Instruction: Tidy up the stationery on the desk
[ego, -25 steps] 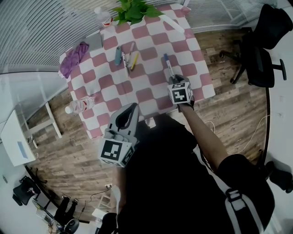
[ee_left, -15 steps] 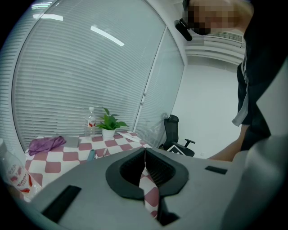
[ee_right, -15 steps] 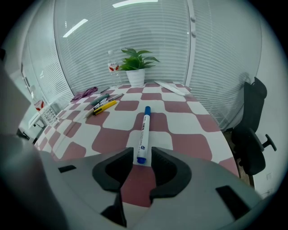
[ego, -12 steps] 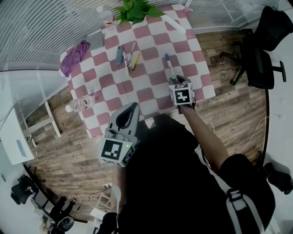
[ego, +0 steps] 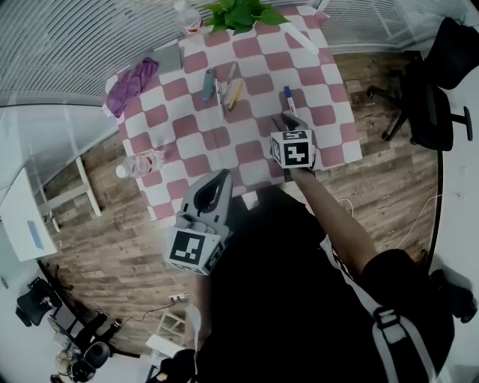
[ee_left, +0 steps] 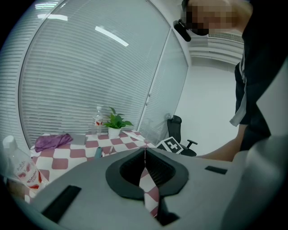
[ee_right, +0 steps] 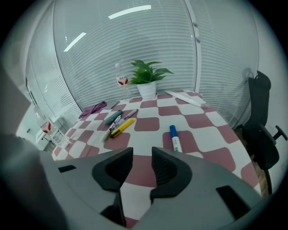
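A white marker with a blue cap (ego: 288, 100) (ee_right: 174, 138) lies alone on the right side of the red-and-white checked table (ego: 258, 161). Several pens (ego: 223, 86) (ee_right: 116, 123) lie bunched further back, a teal one and a yellow one among them. My right gripper (ego: 287, 123) (ee_right: 141, 156) hovers just short of the marker, open. Its jaws have just been opening and nothing is between them. My left gripper (ego: 218, 181) (ee_left: 145, 152) hangs at the table's near edge, shut and empty.
A potted plant (ego: 243, 11) (ee_right: 146, 78) and a bottle (ego: 187, 15) stand at the back. A purple cloth (ego: 131, 86) (ee_right: 93, 108) lies back left. A water bottle (ego: 142, 162) (ee_left: 20, 168) is at the left edge. An office chair (ego: 434, 82) stands to the right.
My right gripper has risen and drawn back from the marker, which stays on the table. The left gripper has kept still.
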`<state>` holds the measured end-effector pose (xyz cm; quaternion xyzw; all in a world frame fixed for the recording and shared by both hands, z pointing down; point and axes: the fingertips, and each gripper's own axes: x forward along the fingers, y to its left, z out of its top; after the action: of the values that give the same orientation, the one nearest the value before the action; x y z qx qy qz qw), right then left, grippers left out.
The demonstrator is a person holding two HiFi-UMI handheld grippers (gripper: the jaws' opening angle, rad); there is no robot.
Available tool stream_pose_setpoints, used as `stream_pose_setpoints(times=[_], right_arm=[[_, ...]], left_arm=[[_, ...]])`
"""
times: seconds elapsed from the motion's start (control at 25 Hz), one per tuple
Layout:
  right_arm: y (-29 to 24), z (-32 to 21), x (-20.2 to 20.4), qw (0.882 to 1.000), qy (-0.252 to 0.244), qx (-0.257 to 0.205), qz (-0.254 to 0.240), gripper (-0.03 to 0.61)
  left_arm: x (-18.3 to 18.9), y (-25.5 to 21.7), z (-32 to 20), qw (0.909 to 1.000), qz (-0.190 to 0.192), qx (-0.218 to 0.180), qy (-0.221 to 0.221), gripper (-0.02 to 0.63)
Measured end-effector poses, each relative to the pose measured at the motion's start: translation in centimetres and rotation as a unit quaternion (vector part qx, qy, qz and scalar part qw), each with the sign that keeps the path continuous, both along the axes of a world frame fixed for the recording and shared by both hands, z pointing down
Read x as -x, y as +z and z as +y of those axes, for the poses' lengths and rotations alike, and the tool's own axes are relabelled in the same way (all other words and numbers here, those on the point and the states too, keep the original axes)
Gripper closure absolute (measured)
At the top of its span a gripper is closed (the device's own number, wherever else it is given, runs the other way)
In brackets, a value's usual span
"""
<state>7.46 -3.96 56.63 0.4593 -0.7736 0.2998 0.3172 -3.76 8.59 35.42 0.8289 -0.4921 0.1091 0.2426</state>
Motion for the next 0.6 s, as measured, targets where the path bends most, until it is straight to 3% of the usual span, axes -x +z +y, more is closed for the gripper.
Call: stream_pose_setpoints(times=[0.32,0.6], right_arm=[[-0.3,-0.5,6.7,0.999,-0.006,0.001,-0.037,0.41],[0.7,-1.6,10.4,1.0,0.003,-0.003,-0.031,0.397]], left_arm=[[2.4,-0.3,-0.1,0.9999,0.013,0.001,0.004,0.58],[4.8,0.3,-0.2,0.9996,0.022,0.01,0.017,0.58]])
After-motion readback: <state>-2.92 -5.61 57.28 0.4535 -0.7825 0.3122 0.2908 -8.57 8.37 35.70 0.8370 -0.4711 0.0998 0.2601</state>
